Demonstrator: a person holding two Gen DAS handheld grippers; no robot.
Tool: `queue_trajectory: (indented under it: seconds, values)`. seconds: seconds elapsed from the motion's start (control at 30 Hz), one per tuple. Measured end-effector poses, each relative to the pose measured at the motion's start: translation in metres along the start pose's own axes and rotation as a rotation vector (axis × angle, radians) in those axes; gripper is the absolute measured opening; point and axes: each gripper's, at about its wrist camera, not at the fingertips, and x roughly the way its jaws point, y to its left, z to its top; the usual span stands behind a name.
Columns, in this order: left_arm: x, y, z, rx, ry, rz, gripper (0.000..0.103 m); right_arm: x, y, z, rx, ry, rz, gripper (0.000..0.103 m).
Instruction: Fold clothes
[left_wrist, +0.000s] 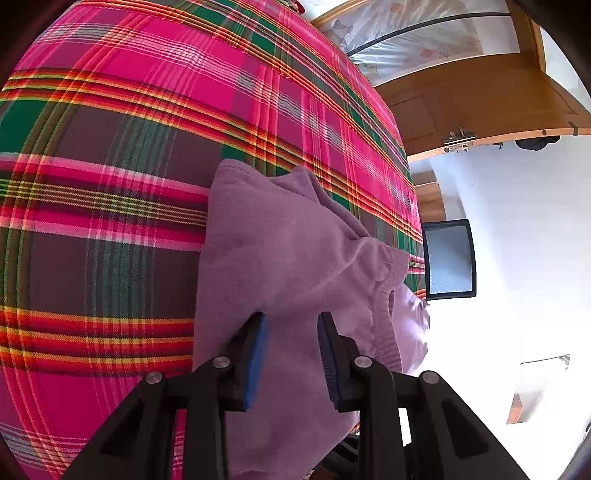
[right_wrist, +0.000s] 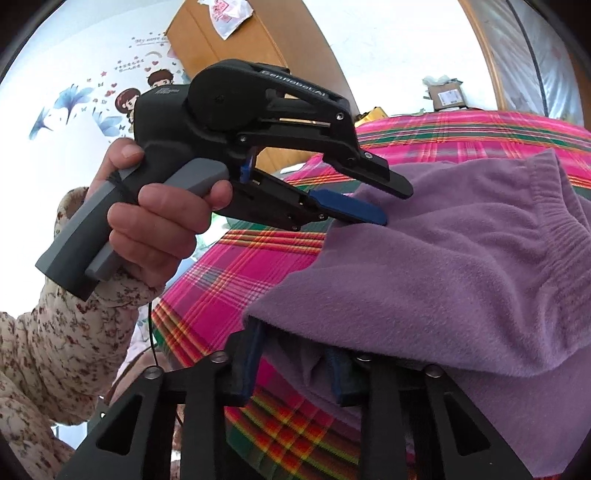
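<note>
Here the purple fleece garment (left_wrist: 280, 258) lies on a bed spread with a pink plaid cover (left_wrist: 110, 184), its ribbed waistband (left_wrist: 384, 317) toward the bed's edge. The step in hand looks like taking hold of two points of the garment to lift and double it over.

To do that well, I would judge that each grip should bite a full fold of fleece, both layers together, close to the edge and not the thin lip alone, since this soft knit will likely slip out of a shallow pinch. The two holds want to sit apart along the same edge, so the cloth hangs flat when raised and does not bunch.

The left gripper (right_wrist: 384, 199), held in the person's left hand (right_wrist: 155, 221), stands with its jaws partly open. In the right wrist view its lower blue pad (right_wrist: 347, 210) touches the top of the fleece while the upper finger sits above the cloth; in its own view the fleece lies beneath and between the fingers, unpinched.

The right gripper (right_wrist: 295, 365) has its jaws at a narrow gap, and a drooping fold of the garment's edge hangs between them and drapes over them. Whether the pads press on it I cannot tell.
</note>
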Motion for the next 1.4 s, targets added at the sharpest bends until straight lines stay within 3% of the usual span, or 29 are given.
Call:
queue_trajectory:
  seconds: [0.13,0.47,0.6,0.67,0.73,0.9,1.03,1.2,1.4]
  values:
    - [-0.004,0.003,-0.003,-0.006,-0.007,-0.002,0.029,-0.002,0.010,-0.001,-0.011,-0.008,0.016,0.011]
    - [-0.008,0.007,-0.009,-0.014,-0.017,-0.001,0.029,-0.005,0.054,-0.019,-0.162,0.026,-0.004,0.010]
    - [-0.011,0.006,-0.012,-0.015,-0.021,-0.005,0.029,-0.016,0.043,-0.015,-0.116,-0.005,-0.060,0.011]
    - [-0.012,0.006,-0.012,-0.014,-0.022,-0.005,0.029,-0.019,0.031,-0.016,-0.069,-0.001,-0.096,0.014]
    - [-0.012,0.007,-0.013,-0.014,-0.025,-0.006,0.029,-0.017,0.021,-0.015,-0.036,0.009,-0.120,0.027]
    - [-0.014,0.006,-0.013,-0.012,-0.024,-0.010,0.029,-0.016,0.015,-0.012,-0.051,-0.023,-0.143,0.029]
    - [-0.016,0.006,-0.011,-0.020,-0.031,-0.009,0.029,-0.003,0.008,-0.010,-0.032,-0.019,-0.079,0.036]
    - [-0.020,0.005,-0.011,-0.019,-0.041,-0.010,0.029,0.012,0.024,-0.007,-0.101,0.005,0.004,0.043]
    - [-0.022,0.008,-0.012,-0.038,-0.054,-0.025,0.029,0.013,0.037,-0.011,-0.172,-0.007,0.007,0.044]
